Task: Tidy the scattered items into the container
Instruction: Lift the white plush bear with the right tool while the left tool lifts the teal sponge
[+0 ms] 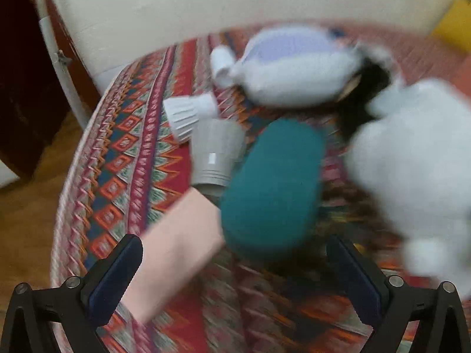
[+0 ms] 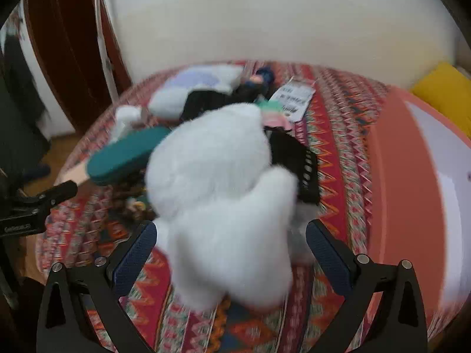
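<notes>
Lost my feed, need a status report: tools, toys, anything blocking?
Both tools open, left, right. White plush toy between right tool's fingers, not gripped. Teal brush ahead of left tool. Orange container at right.

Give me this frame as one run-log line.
left gripper: open, over teal brush | right gripper: open, straddling white plush toy | orange bin: right of toy | blur: heavy
</notes>
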A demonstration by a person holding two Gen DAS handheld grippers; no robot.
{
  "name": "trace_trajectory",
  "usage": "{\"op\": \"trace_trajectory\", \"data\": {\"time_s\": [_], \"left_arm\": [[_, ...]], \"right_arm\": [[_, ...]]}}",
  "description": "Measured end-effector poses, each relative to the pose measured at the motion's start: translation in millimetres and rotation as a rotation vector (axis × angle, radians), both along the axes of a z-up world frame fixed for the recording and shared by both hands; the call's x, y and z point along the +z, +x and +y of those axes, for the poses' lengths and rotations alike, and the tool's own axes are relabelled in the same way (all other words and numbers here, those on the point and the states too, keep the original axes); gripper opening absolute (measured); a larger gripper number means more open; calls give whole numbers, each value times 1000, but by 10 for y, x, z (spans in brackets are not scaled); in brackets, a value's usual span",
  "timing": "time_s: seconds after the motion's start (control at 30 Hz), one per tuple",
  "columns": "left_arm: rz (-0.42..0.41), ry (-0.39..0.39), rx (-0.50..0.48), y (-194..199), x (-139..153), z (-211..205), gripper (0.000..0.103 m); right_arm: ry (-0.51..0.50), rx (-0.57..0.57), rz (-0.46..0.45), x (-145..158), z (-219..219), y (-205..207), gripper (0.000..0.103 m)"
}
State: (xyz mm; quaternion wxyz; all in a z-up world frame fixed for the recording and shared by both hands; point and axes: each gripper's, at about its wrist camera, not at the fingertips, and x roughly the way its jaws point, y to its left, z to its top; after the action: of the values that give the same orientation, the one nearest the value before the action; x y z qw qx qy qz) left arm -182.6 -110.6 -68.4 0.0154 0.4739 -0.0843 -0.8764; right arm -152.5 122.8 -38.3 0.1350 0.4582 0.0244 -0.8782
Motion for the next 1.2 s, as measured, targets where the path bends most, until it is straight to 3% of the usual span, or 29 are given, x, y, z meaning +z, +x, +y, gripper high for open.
{"op": "trace_trajectory", "data": {"time_s": [0.1,0.23,0.27,0.33,0.4,0.53,0.67,0.87,1.03,1.2], "left_arm": [[-39,20,-27,-266,-172,10,103],[-45,20,-52,-504,-328,205,103],[-50,25,-67,-513,-359,285,100],[-38,-15,-76,-528,-398,405,83],[-35,56,-88,-506,-346,413,69],[-15,120,-76,-379,-222,416,67],[36,203,-75,-251,-22,467,67],[143,266,-78,-23,406,507,67],[214,323,-63,161,744,429,68],[316,389,-71,434,1241,438,68]], "right_arm": [[56,27,-55,-209,-99,-256,103],[-61,78,-130,-441,-171,-434,103],[-56,90,-131,-478,-193,-447,103],[-47,110,-111,-514,-209,-445,103],[-66,110,-108,-493,-168,-412,95],[-102,154,-76,-339,-106,-316,80],[-148,161,-55,-200,-27,-232,76],[-264,173,20,134,78,-76,76],[-471,126,34,401,371,33,76],[-558,98,130,785,555,259,76]]}}
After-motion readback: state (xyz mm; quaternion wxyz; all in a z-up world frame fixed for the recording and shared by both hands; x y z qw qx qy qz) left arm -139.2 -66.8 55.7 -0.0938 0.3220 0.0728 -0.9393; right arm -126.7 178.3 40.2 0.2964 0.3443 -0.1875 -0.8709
